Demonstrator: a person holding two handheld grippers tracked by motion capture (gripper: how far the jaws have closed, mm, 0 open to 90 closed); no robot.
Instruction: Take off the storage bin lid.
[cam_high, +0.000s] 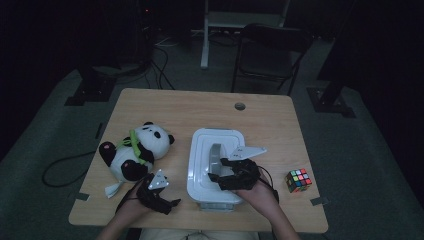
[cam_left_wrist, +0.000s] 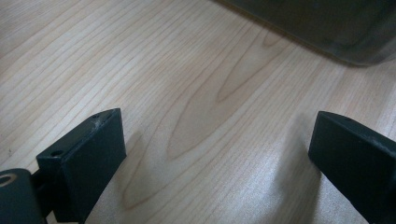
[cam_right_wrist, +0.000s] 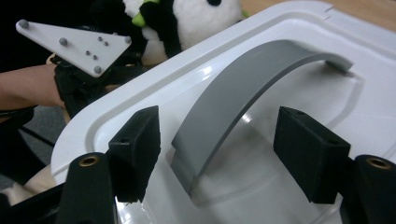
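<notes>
Over the white lid, my right hand-held gripper straddles the grey handle, jaws apart, not touching it. My left hand-held gripper sits spread over bare desk, beside the panda.

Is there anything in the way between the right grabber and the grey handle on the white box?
No, nothing visible is in the way. The grey handle on the white lid sits in the open gap between the right gripper's two jaws, with bare space on both sides. The pads do not press on it yet.
</notes>
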